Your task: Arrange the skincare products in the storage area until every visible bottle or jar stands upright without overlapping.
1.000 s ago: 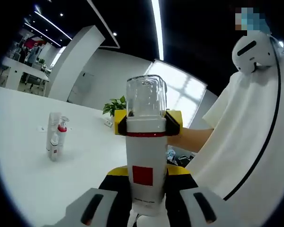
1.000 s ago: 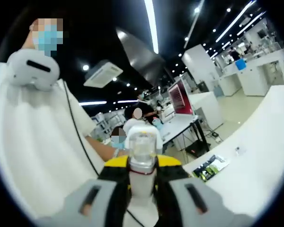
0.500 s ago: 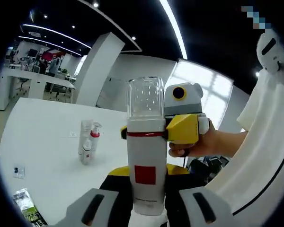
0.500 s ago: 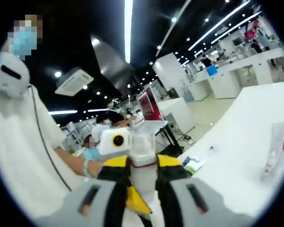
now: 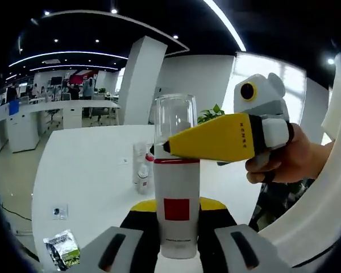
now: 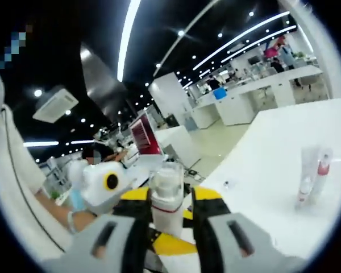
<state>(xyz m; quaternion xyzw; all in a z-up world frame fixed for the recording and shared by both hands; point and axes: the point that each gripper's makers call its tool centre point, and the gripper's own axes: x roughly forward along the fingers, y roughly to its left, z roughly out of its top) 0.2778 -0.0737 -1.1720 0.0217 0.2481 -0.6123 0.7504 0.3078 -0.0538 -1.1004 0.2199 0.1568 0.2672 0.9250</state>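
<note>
A white bottle (image 5: pixel 176 190) with a red square label, a red ring and a clear cap stands upright between my left gripper's (image 5: pixel 177 211) jaws, which are shut on its body. My right gripper (image 5: pixel 168 149), yellow and held by a hand (image 5: pixel 278 165), reaches in from the right, and its jaws close on the bottle's neck. In the right gripper view the clear cap (image 6: pixel 167 183) rises between my right gripper's (image 6: pixel 171 199) jaws. Two or three small bottles (image 5: pixel 141 168) stand together upright on the white table (image 5: pixel 85 170), also seen far right as small bottles (image 6: pixel 310 176).
A small dark packet (image 5: pixel 62 250) and a tiny tag (image 5: pixel 57 212) lie near the table's near left edge. Desks and a white pillar (image 5: pixel 137 79) stand far behind. The person's white sleeve (image 5: pixel 338 170) fills the right side.
Both views have swung round with the hands. The right gripper, earlier behind the bottle's neck, now lies across it from the right. The bottle stays held between the left jaws.
</note>
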